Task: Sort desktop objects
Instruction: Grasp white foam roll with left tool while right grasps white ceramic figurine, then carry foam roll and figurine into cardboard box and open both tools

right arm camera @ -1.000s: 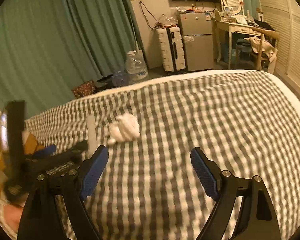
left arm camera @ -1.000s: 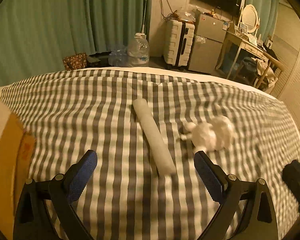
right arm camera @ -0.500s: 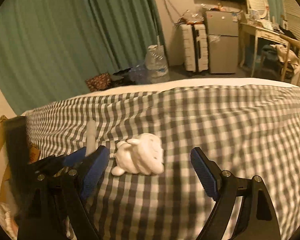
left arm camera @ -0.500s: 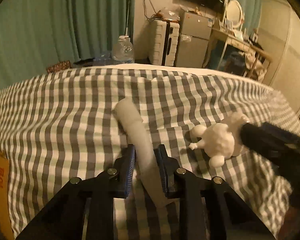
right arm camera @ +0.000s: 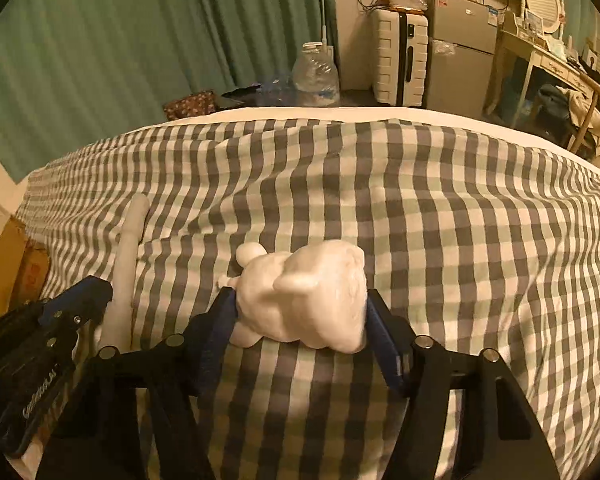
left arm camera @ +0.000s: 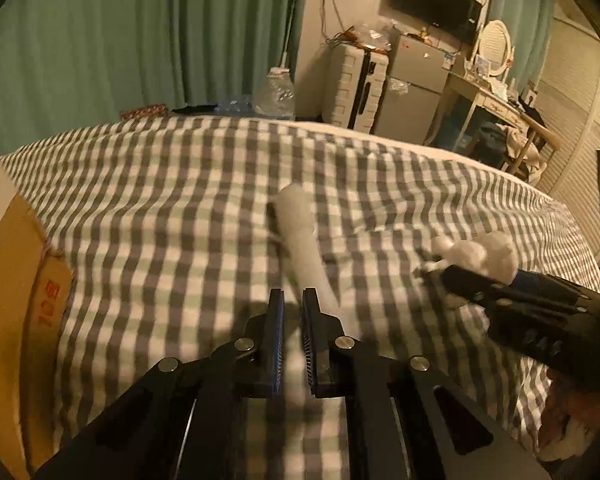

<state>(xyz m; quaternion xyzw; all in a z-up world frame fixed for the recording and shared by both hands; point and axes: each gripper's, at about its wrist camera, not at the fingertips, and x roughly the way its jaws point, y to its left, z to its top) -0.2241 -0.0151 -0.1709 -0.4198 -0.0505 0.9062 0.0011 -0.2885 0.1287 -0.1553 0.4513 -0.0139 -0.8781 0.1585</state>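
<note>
Presently, the left tool (left arm camera: 292,300) has its jaws nearly together, clamped on the near end of a long white tube (left arm camera: 302,248); these jaws have just been closing, with the tube between them. The tube lies lengthwise on the checked bedspread (left arm camera: 172,208), its far end pointing toward the foot of the bed. In the right wrist view the same tube runs along the left side, beside the left tool's blue pads.

The right tool (right arm camera: 300,304) stands about half open. Its jaws have just been closing around a white plush toy (right arm camera: 304,300), which sits between the blue pads; both pads appear to touch its flanks, though firm pressure cannot be confirmed. The toy rests on the bedspread, to the right of the tube and apart from it.

A cardboard box (left arm camera: 8,280) stands at the left edge of the bed. Beyond the bed are green curtains (right arm camera: 140,40), a large water bottle (right arm camera: 315,76) and a white suitcase (right arm camera: 400,56).
</note>
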